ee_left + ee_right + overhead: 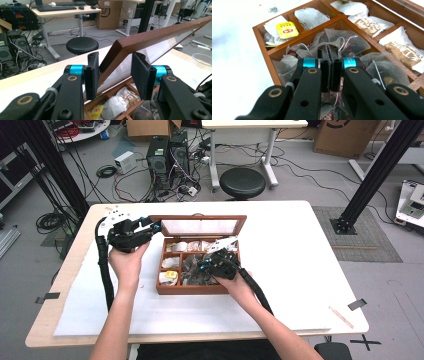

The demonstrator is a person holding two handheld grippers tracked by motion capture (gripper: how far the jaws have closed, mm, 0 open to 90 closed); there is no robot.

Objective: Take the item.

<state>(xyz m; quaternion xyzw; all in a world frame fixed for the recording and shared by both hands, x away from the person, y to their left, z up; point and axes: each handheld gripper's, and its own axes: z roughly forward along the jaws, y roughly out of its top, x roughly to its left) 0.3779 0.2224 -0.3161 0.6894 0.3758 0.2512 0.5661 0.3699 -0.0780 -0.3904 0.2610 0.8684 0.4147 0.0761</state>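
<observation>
in the high view two forearms were seen coming up from the bottom edge over a white mat laid on a light table. the right gripper was held low over the front-right part of an open wooden tea box, which sat at mid-table w/ its lid propped up at the back. in the right gripper view the right gripper was seen w/ its jaws brought together, pads nearly touching; a thin bit of bag or string may have been pinched betw. them, but this could not be told for certain. beneath & around the jaws lay mesh tea bags of dark leaf in the big compartment. a bag w/ a yellow tag was seen in the small near-left compartment, white bags in the next one, & brown-printed sachets in the far compartments. the left gripper was held at the lid's left end. in the left gripper view the left gripper was seen w/ jaws wide apart, the lid's wooden frame edge standing tilted betw. the pads; whether a pad touched the wood could not be told. farther off, beyond the table, a black stool, computer towers & tangled cables were seen on the grey floor.
</observation>
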